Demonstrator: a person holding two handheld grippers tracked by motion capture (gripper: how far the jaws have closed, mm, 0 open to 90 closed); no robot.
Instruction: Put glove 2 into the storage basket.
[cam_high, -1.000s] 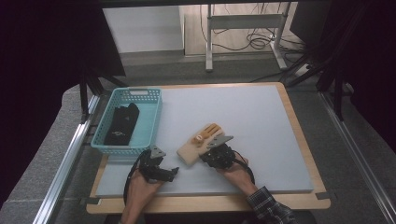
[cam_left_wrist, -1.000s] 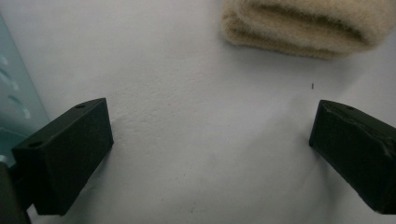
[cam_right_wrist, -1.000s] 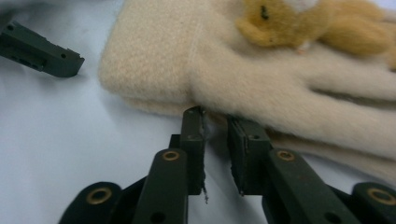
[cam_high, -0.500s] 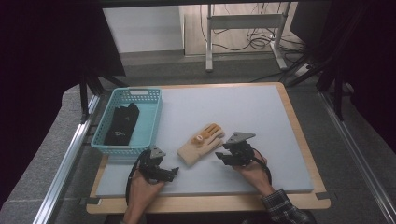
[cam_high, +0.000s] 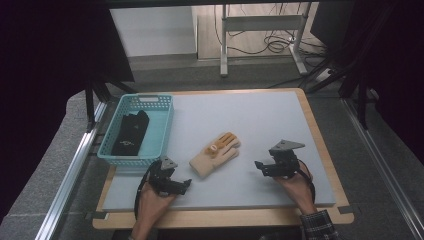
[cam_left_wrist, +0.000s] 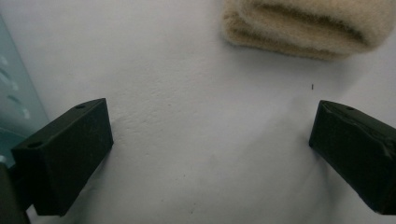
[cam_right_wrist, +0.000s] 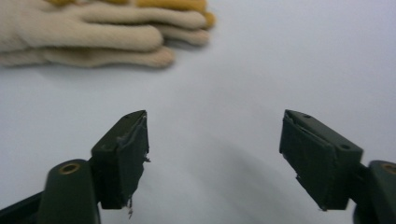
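Observation:
A cream and yellow glove (cam_high: 215, 154) lies flat on the grey table mat (cam_high: 250, 120), fingers pointing up and right. My left gripper (cam_high: 186, 184) rests low on the mat just below and left of the glove's cuff (cam_left_wrist: 308, 25), jaws wide open with nothing between them. My right gripper (cam_high: 258, 165) stands to the right of the glove, open and empty, aimed toward the glove's fingers (cam_right_wrist: 116, 32). In the right gripper view the glove lies ahead at the upper left.
A teal plastic basket (cam_high: 162, 131) sits at the mat's left edge and holds a black glove (cam_high: 131, 131). Its wall (cam_left_wrist: 14, 100) shows at the left of the left gripper view. The wooden table rim (cam_high: 320, 135) frames the mat.
My right gripper has let go of the glove and pulled away to the right, opening. The glove now lies free on the mat. The left gripper has barely moved.

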